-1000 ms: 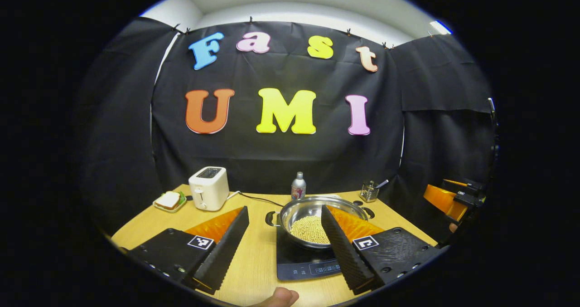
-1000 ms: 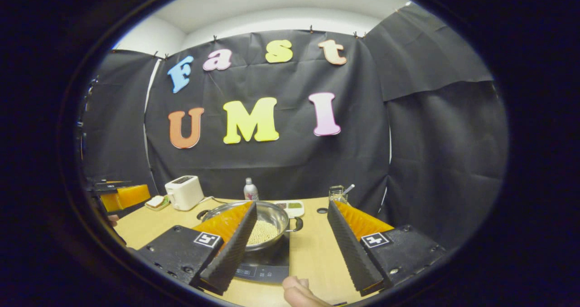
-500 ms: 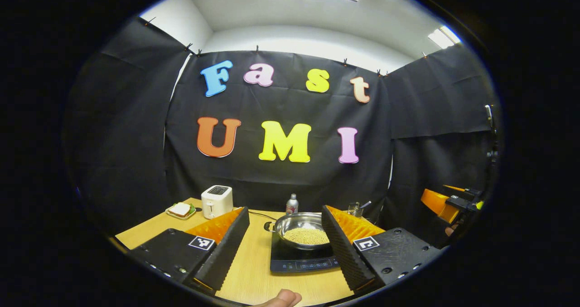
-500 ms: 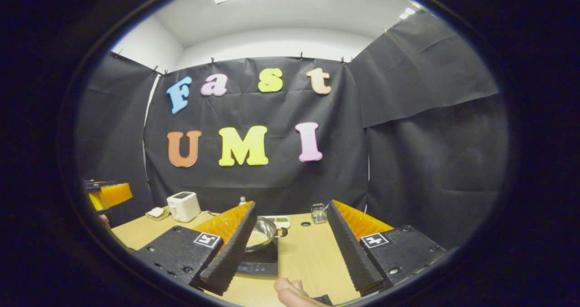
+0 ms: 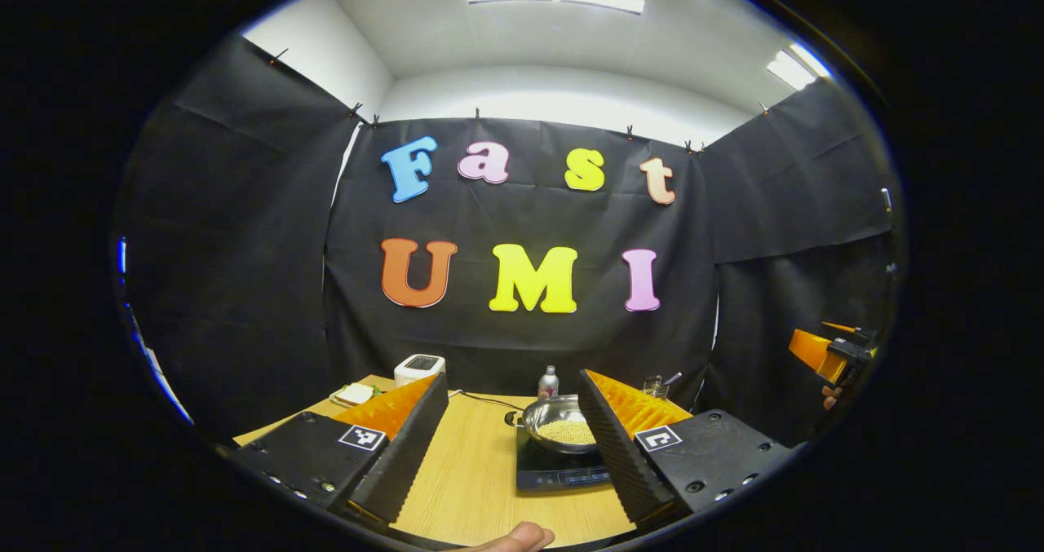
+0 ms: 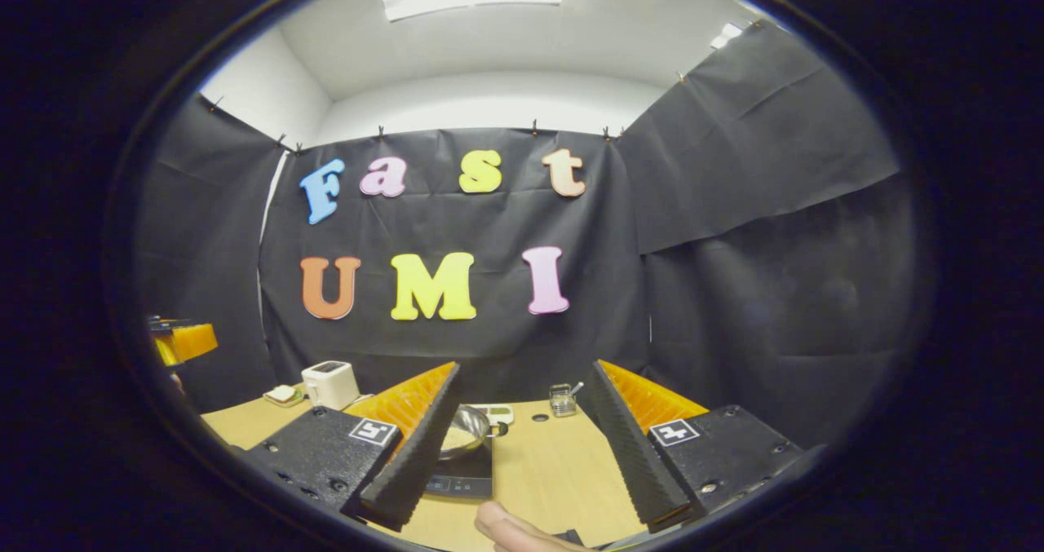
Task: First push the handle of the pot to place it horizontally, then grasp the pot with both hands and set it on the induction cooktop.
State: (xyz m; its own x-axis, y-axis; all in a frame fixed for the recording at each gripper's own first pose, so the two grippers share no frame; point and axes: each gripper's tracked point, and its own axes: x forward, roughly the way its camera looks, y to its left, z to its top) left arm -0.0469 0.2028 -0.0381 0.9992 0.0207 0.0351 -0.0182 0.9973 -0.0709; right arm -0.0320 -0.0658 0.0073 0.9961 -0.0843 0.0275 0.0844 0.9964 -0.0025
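Both grippers have backed off; pot sits on cooktop.

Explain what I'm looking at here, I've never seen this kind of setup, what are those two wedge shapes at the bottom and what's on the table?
Each picture comes from a camera riding on a hand-held gripper. The wedges are that gripper's own two fingers. The left gripper and the right gripper are both open and hold nothing. On the wooden table a steel pot of pale grains sits on a black induction cooktop. Behind it stand a white toaster, a sandwich on a plate, a small bottle and a glass holder. At the far right of the left gripper view you can see the other gripper, farther off.
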